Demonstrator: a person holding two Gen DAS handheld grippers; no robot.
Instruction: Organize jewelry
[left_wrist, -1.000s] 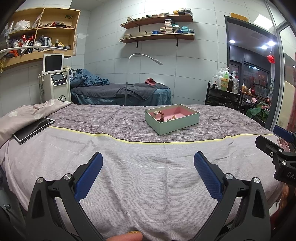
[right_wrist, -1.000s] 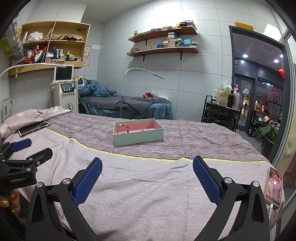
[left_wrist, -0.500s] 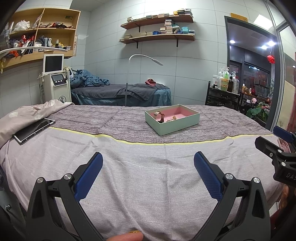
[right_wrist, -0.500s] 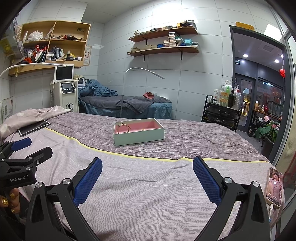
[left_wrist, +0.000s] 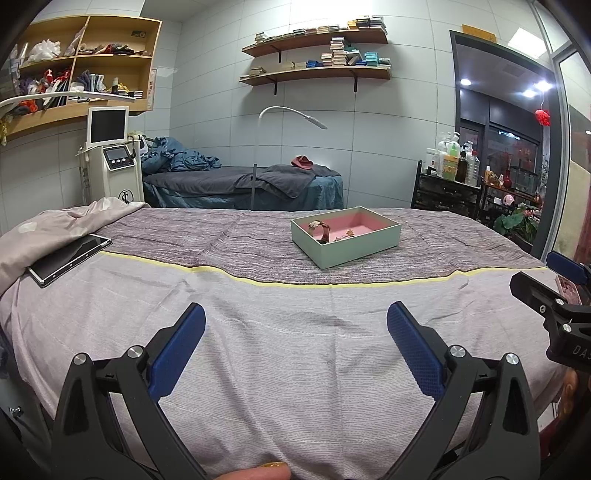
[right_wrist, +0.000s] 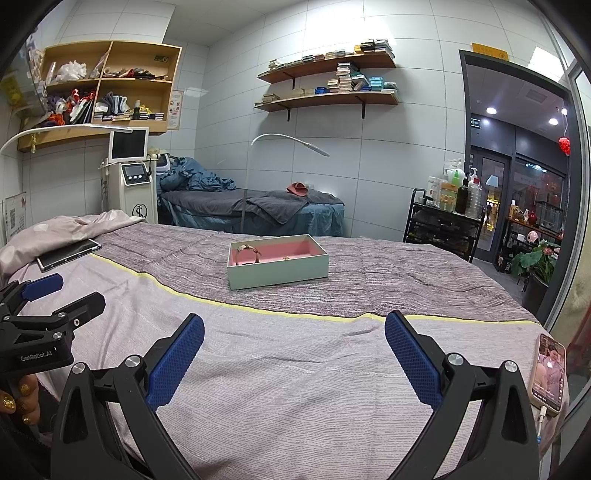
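A pale green box (left_wrist: 354, 251) (right_wrist: 280, 273) with a pink lining sits on the darker striped part of the bed cover. Inside it a brown-strapped watch (left_wrist: 322, 230) (right_wrist: 248, 253) stands on edge near the left end, and a small gold piece (left_wrist: 349, 233) (right_wrist: 285, 257) lies on the lining. My left gripper (left_wrist: 295, 334) is open over the near lilac cover, well short of the box. My right gripper (right_wrist: 294, 338) is open too, equally far from it, with nothing between its fingers. Each gripper shows at the edge of the other's view.
A tablet (left_wrist: 70, 258) lies at the bed's left side on a rumpled duvet (left_wrist: 55, 229). A lit phone (right_wrist: 549, 373) on a cable rests at the right edge. Behind the bed stand a treatment machine (left_wrist: 112, 166), another bed, a lamp arm and a bottle trolley (right_wrist: 443, 221).
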